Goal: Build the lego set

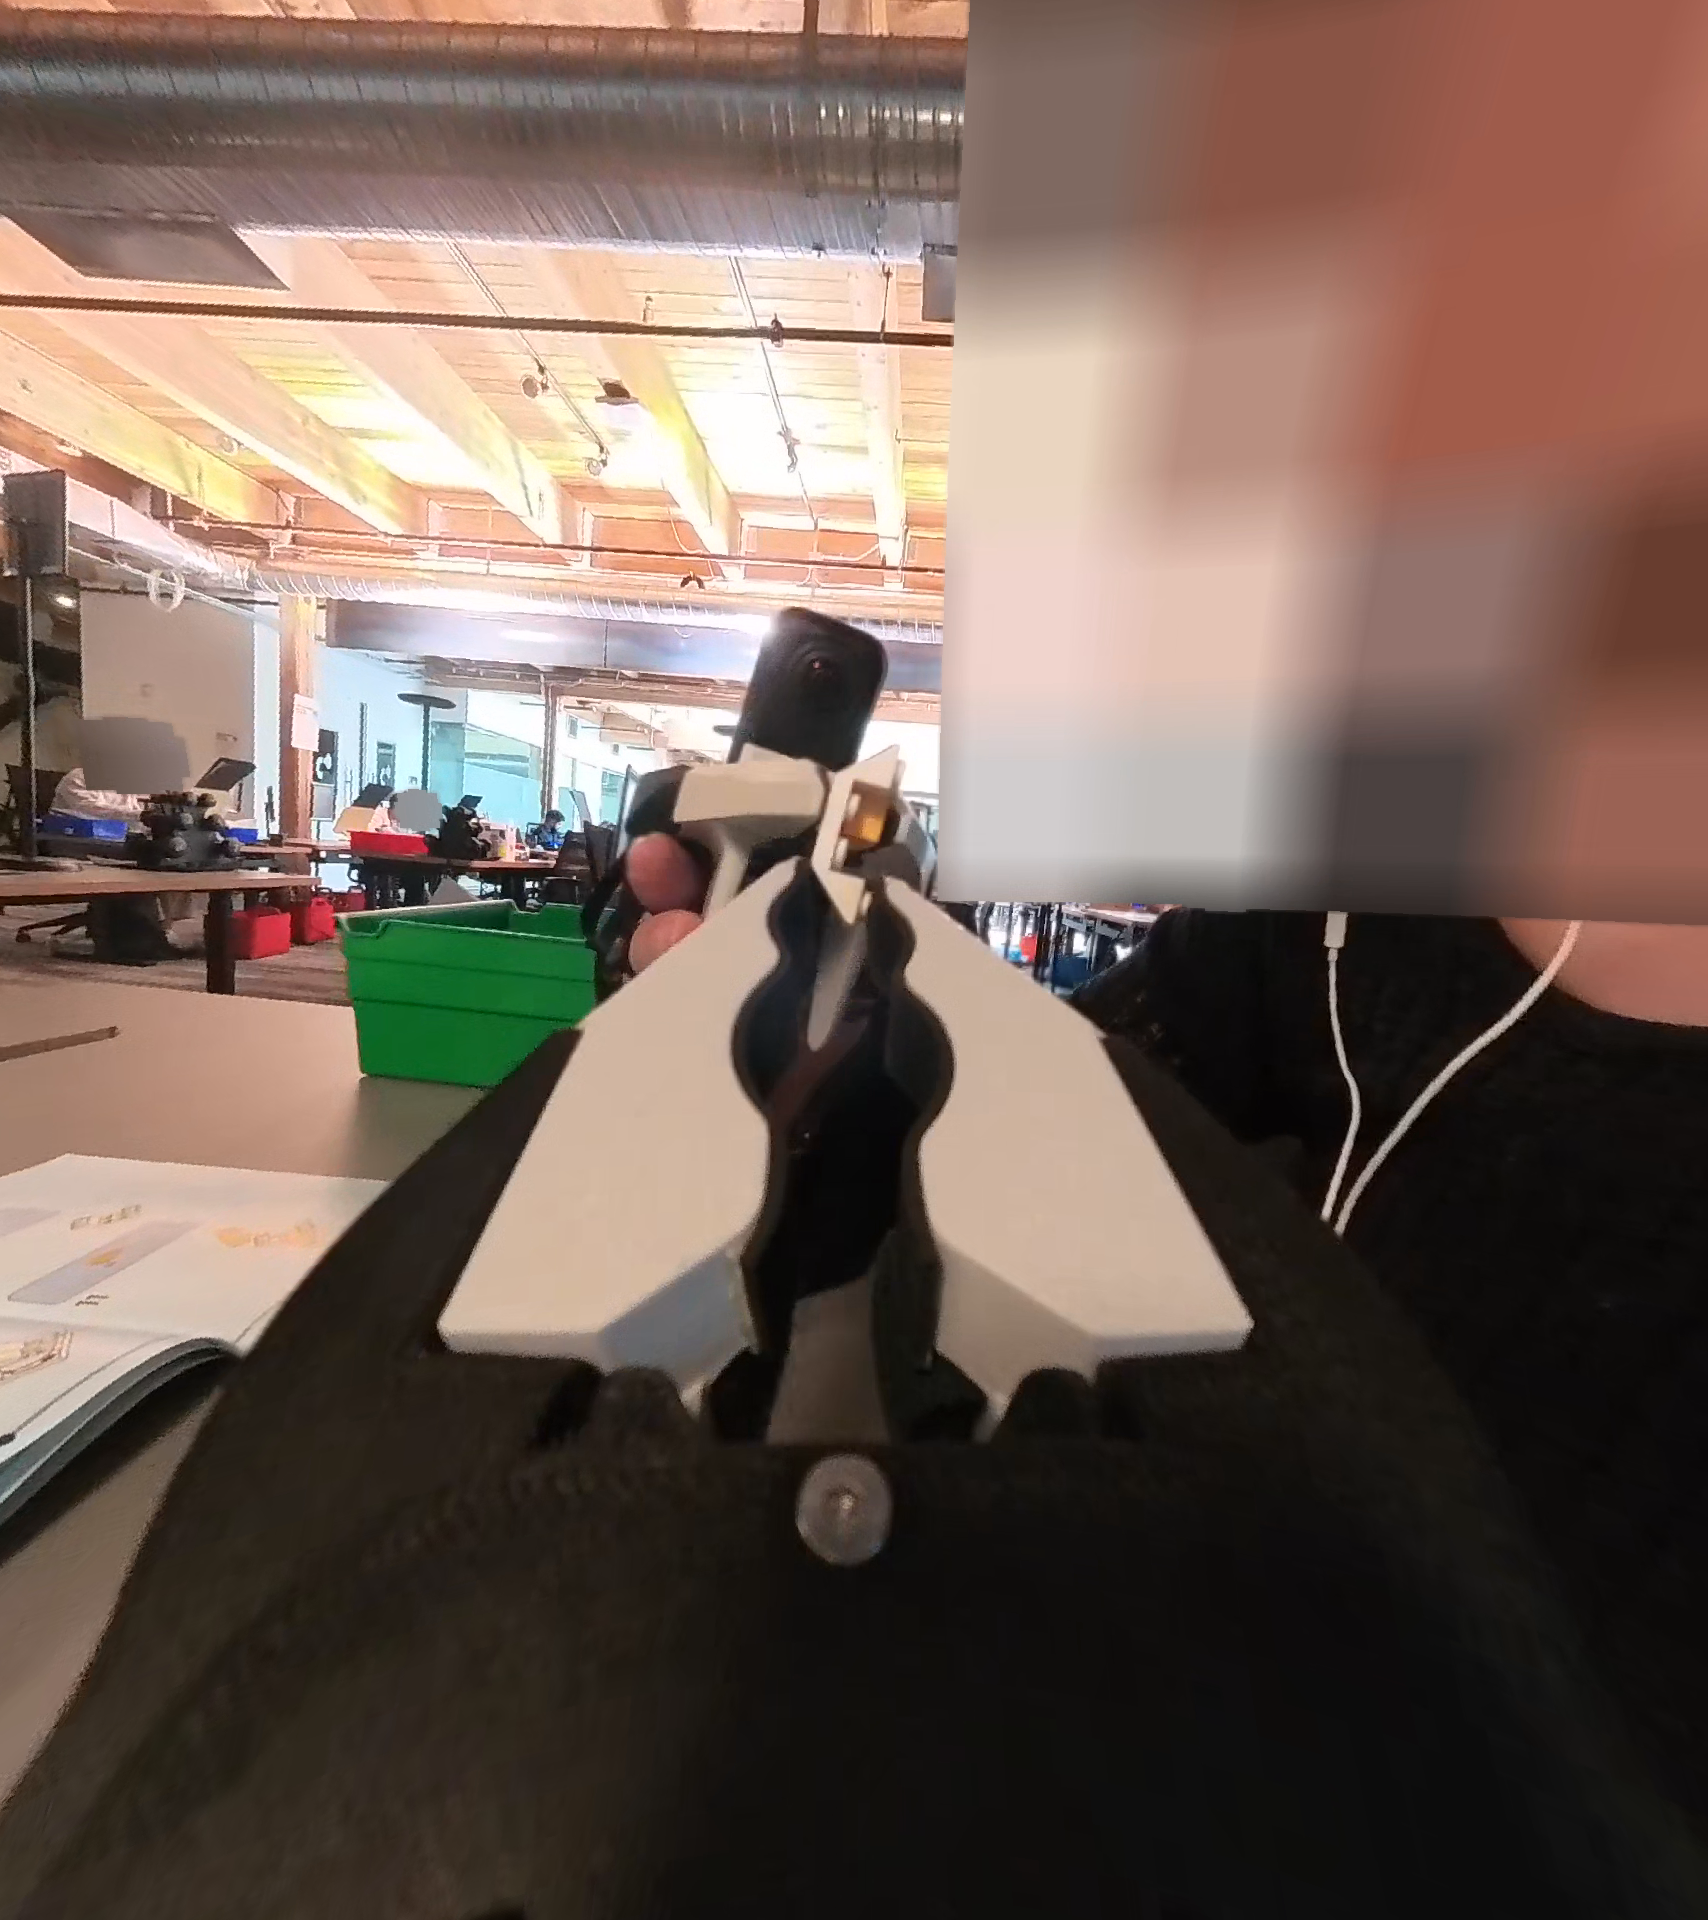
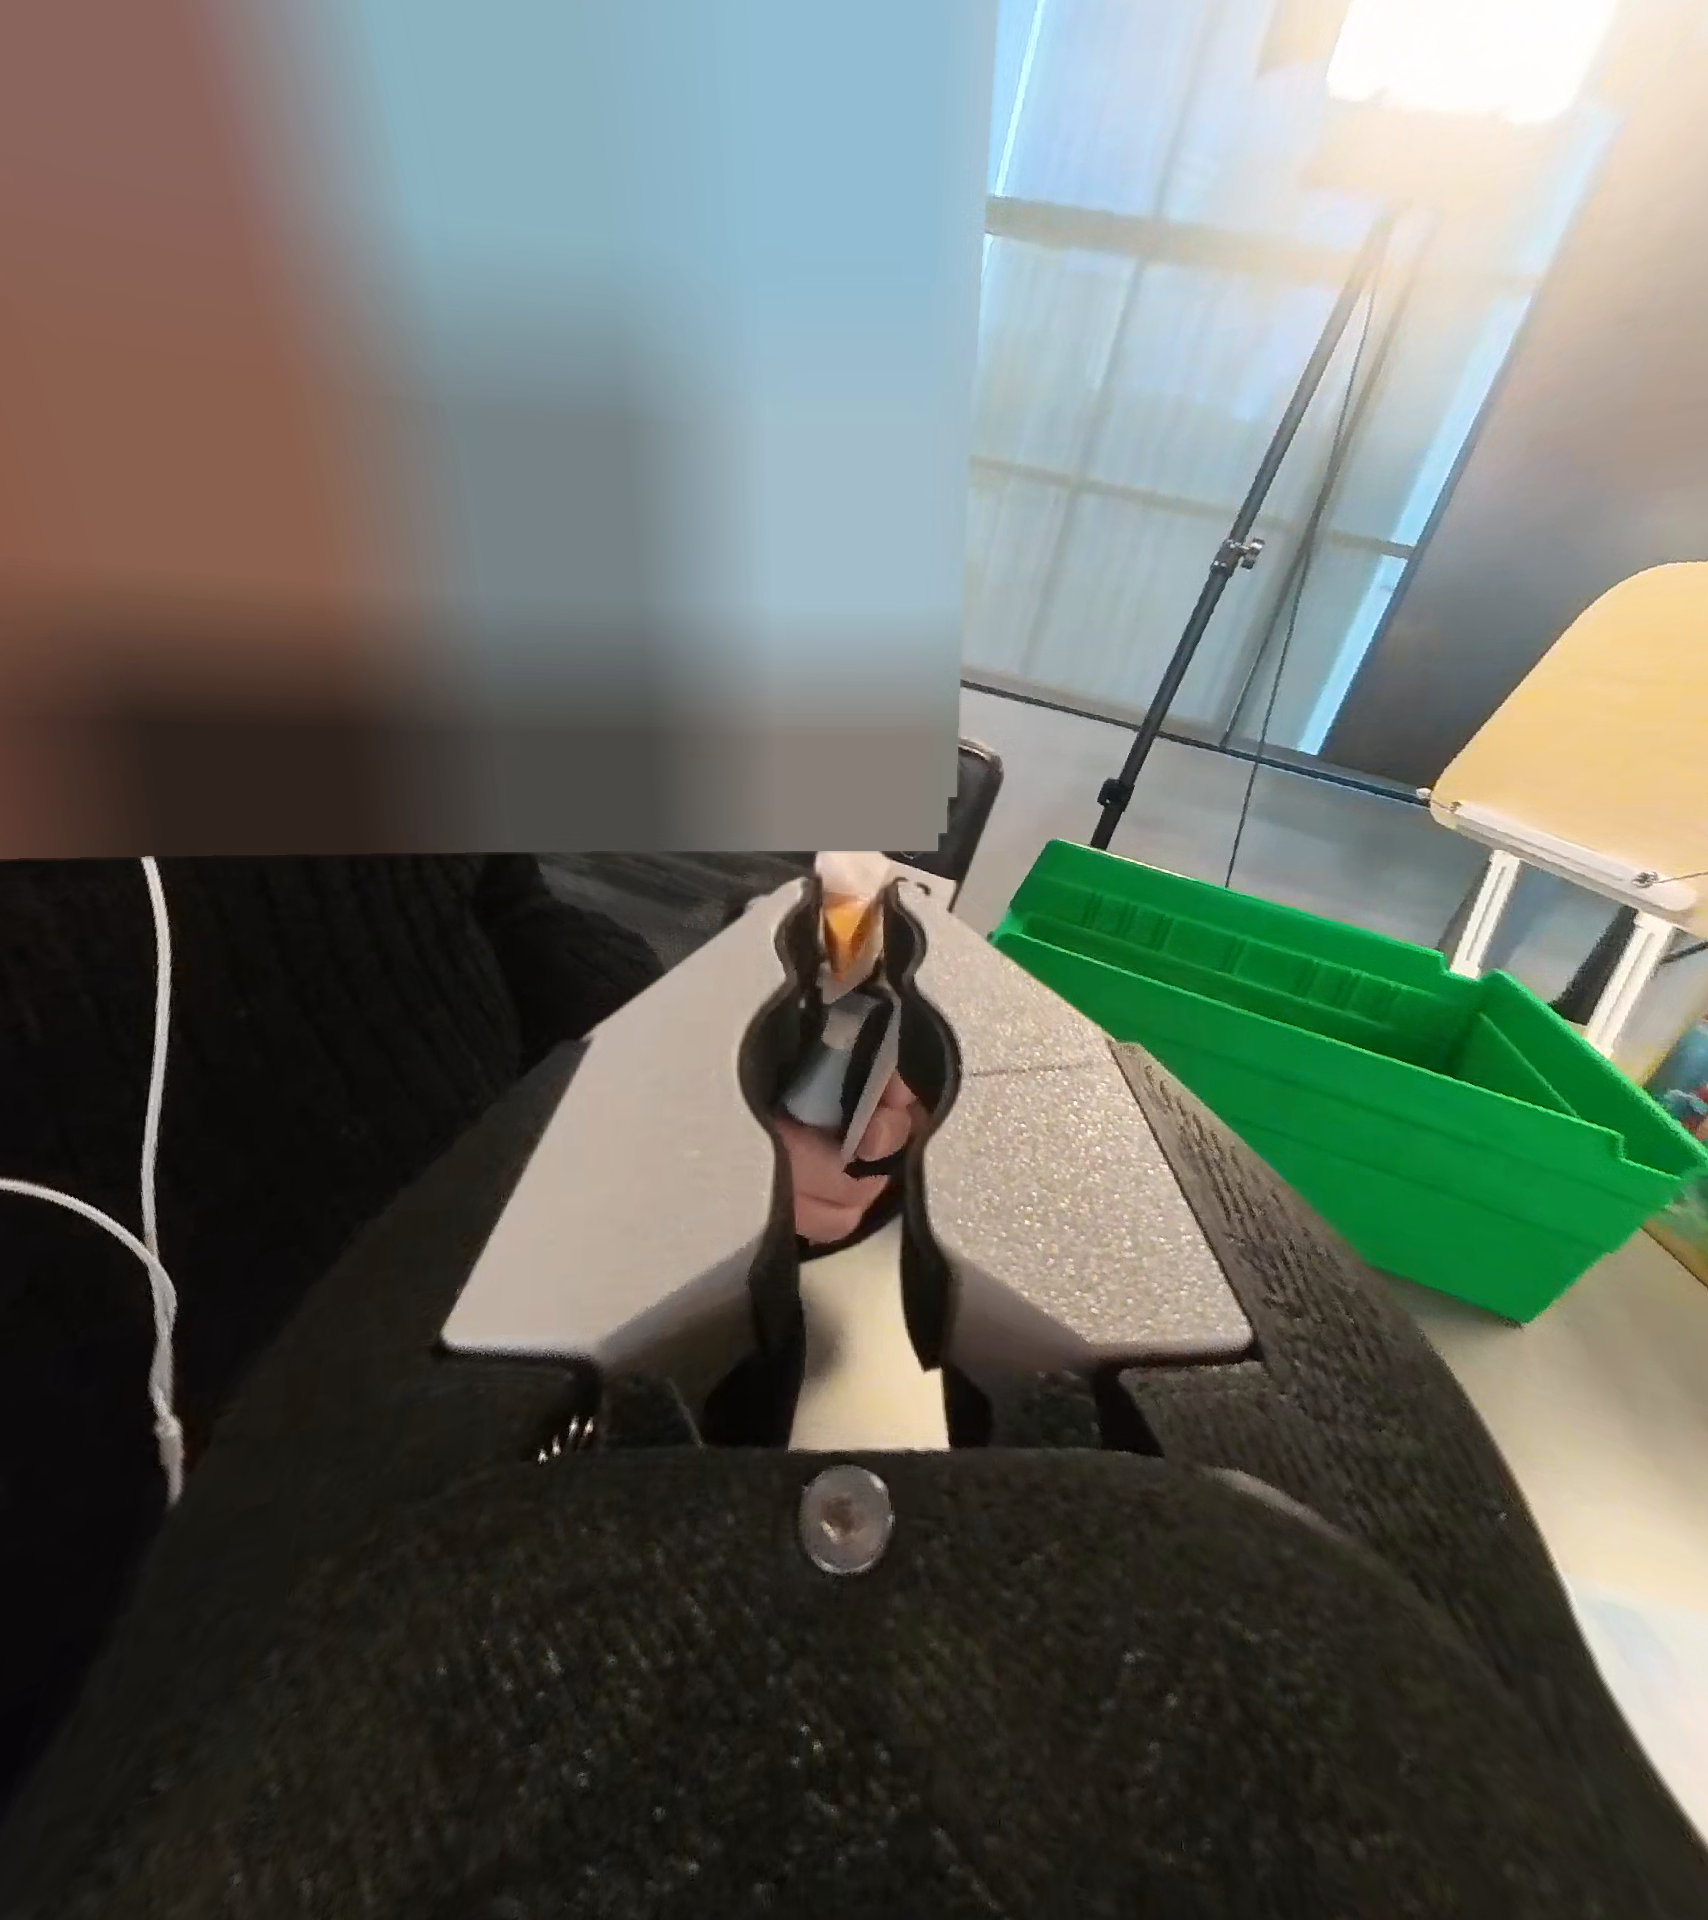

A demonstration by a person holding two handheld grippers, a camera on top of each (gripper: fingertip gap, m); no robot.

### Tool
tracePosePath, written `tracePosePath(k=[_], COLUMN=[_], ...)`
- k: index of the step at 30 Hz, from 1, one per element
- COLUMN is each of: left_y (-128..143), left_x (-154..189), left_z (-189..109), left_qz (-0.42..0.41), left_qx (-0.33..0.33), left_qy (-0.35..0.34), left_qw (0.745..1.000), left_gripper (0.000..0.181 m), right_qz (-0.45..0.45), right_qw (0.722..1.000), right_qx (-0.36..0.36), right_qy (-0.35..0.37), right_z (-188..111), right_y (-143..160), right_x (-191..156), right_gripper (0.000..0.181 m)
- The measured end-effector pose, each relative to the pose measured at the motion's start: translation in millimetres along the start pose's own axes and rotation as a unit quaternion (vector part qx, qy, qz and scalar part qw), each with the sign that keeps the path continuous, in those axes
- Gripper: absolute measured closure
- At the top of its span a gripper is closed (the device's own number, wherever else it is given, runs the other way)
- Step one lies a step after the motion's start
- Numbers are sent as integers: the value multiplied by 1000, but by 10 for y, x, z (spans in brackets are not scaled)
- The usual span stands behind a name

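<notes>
- The left gripper (image 1: 845,914), two grey plastic fingers on a black textured body, is raised off the table and aimed at the person's dark-knit chest; its fingers are drawn nearly together, with only a thin wavy slot between them.
- At 12 o'clock beyond its tips sits the small orange-and-white lego piece (image 1: 869,831), nipped by the right gripper (image 1: 855,842), which faces it with its black camera on top.
- In the right wrist view the right gripper's fingers are pressed onto that same orange-and-white piece (image 2: 848,930) at their very tips; a hand (image 2: 845,1164) shows through the slot behind it.
- Whether the left gripper's tips also touch the piece I cannot tell; they lie just beside it.
- Risk: the bite is on the extreme tips, so a sideways push while mating could twist the piece out, and it would drop into the person's lap, not onto the table.
- Risk: both tools crowd one tiny part, so the finger tips may collide and block the studs.
- The green plastic bin (image 2: 1349,1081) lies at 2 o'clock in the right view; the open paper instruction booklet (image 1: 71,1309) at 8 o'clock in the left view, both well apart from the piece.
</notes>
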State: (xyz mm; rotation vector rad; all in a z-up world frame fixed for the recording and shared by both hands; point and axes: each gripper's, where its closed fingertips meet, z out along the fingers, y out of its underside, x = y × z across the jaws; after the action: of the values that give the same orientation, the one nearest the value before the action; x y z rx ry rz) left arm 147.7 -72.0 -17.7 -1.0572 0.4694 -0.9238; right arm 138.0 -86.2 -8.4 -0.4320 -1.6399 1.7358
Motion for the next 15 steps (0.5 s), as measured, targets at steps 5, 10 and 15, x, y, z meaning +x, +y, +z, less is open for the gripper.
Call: tracePosePath(k=[5,10,15], left_y=[25,101,230], left_x=[-90,-332,-564], left_z=[-7,-25,-157], left_qz=[-18,-11,184], left_qx=[-4,-53,-180], left_qy=[-23,-105,-194], left_qw=[1000,993,947], left_gripper=[173,152,114], right_qz=[-7,129,283], right_qw=[1000,991,958], right_qx=[-20,-11,-11], right_qy=[14,26,47], right_z=[-27,-107,-252], right_y=[52,173,440], right_x=[80,320,631], right_gripper=[174,174,175])
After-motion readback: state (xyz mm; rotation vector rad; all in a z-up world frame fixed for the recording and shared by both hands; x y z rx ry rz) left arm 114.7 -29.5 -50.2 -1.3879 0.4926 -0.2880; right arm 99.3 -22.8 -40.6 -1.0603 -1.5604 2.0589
